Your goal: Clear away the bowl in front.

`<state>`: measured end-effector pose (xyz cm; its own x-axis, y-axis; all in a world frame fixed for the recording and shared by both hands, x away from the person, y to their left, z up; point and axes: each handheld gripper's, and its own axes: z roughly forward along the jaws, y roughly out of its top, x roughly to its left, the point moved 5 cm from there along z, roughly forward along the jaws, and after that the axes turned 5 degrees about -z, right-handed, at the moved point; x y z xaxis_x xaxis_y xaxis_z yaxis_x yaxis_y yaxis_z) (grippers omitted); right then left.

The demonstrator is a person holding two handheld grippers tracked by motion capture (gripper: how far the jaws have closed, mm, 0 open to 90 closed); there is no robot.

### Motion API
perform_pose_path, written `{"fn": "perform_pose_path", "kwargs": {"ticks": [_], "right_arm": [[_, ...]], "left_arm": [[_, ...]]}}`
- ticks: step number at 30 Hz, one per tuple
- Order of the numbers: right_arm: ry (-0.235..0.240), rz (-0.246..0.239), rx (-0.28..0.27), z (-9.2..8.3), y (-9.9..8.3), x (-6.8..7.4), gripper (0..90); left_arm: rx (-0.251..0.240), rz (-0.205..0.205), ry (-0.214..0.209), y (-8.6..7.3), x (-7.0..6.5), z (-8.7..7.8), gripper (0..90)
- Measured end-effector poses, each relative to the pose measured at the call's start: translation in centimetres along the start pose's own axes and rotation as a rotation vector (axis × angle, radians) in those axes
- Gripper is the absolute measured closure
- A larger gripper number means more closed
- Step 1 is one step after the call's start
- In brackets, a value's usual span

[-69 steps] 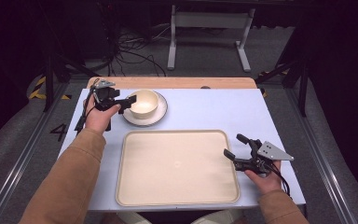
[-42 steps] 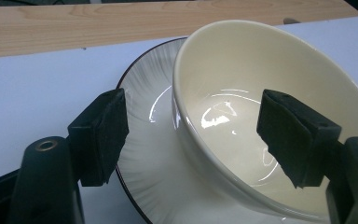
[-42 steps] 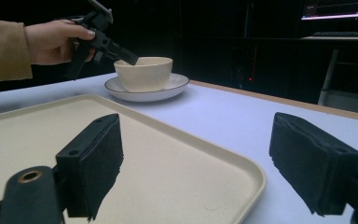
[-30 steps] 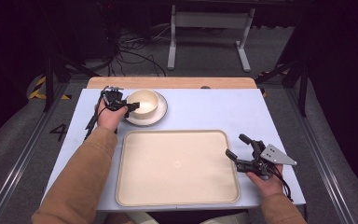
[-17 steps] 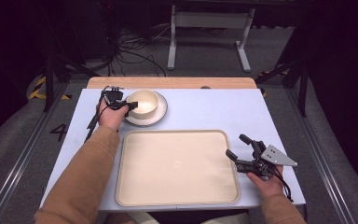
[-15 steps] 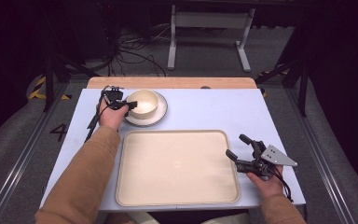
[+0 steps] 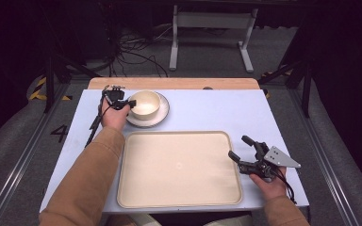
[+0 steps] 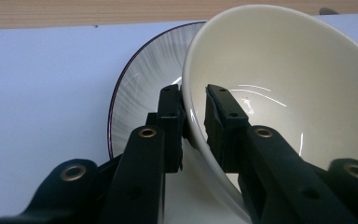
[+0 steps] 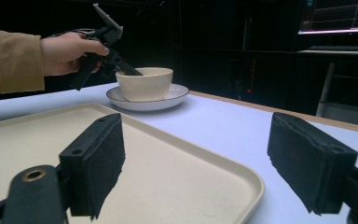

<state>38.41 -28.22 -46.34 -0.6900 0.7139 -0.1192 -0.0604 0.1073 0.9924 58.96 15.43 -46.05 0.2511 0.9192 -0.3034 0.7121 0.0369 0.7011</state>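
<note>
The left gripper's [image 8: 193, 109] fingers had just closed, pinching the rim of the round cream ceramic bowl [image 8: 279, 93]: one finger inside, one outside. The right gripper's [image 9: 196, 163] fingers stood spread beside the beige tray [image 9: 168, 182].

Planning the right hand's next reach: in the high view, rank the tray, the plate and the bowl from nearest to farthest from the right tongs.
1. Tray: just left of the right tongs, which stand open at its right edge.
2. Plate: far-left part of the table, under the bowl.
3. Bowl: on the plate, its rim gripped by the left tongs. Plate and bowl are nearly level; the plate's near rim edges it.
</note>
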Motion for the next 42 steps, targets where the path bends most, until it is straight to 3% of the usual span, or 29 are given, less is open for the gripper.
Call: {"fn": "perform_pose_path", "kwargs": {"ticks": [17, 36, 42], "right_arm": [[0.001, -0.002, -0.001, 0.0, 0.0, 0.0, 19.6], [0.0, -0.001, -0.003, 0.0, 0.0, 0.0, 20.0], [-0.001, -0.001, -0.002, 0.0, 0.0, 0.0, 20.1]], "left_arm": [[0.011, -0.026, 0.044, 0.2, -0.1, 0.0, 83.0], [0.006, -0.037, -0.005, 0.9, -0.6, -1.2, 82.1], [0.017, -0.001, -0.002, 1.5, -1.0, -2.2, 81.9]]}}
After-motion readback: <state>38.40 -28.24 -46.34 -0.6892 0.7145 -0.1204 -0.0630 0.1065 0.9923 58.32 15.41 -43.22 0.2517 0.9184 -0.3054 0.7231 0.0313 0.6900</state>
